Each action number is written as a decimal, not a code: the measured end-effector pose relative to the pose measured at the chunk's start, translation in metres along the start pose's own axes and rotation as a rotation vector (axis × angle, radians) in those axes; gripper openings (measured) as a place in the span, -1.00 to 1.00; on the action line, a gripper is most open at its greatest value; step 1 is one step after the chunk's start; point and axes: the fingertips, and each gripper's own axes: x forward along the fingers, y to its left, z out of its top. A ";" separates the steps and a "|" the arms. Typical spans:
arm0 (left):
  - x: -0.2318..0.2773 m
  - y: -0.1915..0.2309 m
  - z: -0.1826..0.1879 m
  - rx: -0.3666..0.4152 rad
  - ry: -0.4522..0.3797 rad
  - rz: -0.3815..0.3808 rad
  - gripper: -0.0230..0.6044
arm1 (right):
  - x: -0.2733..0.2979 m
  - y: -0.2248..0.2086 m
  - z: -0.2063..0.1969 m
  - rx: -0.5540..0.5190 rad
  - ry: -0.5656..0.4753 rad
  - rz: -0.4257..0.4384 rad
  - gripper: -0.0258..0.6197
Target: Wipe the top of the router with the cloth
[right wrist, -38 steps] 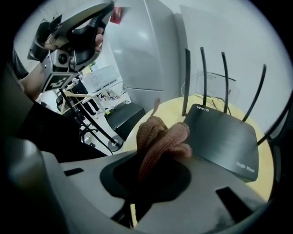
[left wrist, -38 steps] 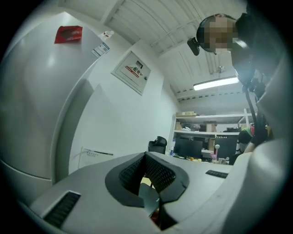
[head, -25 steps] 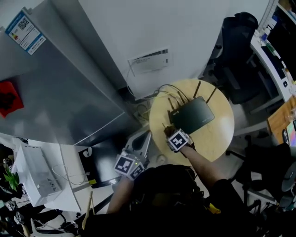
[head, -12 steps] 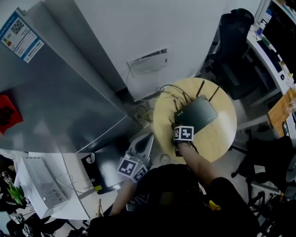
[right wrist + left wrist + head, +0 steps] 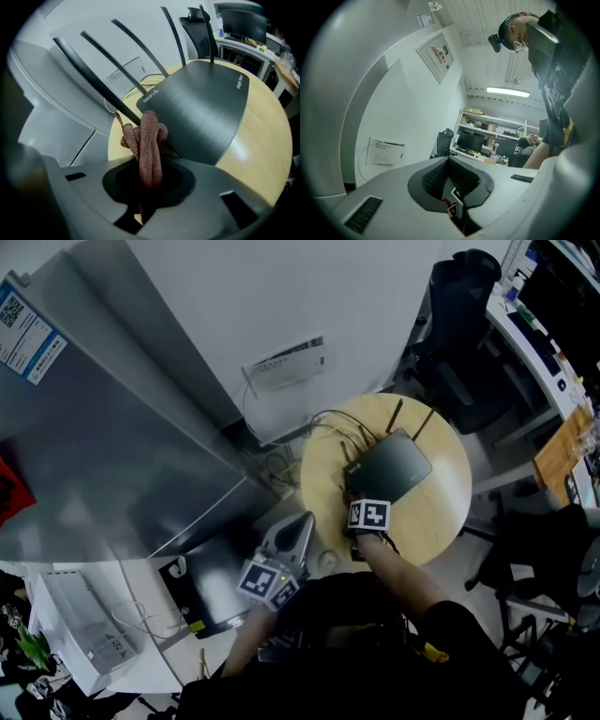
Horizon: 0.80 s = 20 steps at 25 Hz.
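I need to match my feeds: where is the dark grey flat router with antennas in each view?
Head view: the dark grey flat router lies on the round wooden table, right of centre.
Left gripper view: not in it.
Right gripper view: the router fills centre to upper right, beyond the brownish-pink cloth.
Shared landmark: the white wall box, visible in all three.

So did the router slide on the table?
No. The router sits in the same place on the round table as before, its antennas by the same far edge.
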 end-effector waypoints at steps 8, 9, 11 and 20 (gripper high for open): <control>0.015 -0.012 -0.002 0.014 0.000 -0.023 -0.96 | -0.007 -0.008 -0.015 -0.112 0.033 0.006 -0.73; 0.018 -0.015 -0.003 0.015 -0.001 -0.026 -0.96 | -0.008 -0.010 -0.017 -0.130 0.043 0.009 -0.73; 0.022 -0.020 -0.004 0.017 0.000 -0.032 -0.95 | -0.009 -0.014 -0.024 -0.179 0.069 0.012 -0.73; 0.040 -0.057 -0.008 0.031 -0.031 0.017 -0.95 | -0.022 -0.050 -0.040 -0.328 0.135 0.044 -0.73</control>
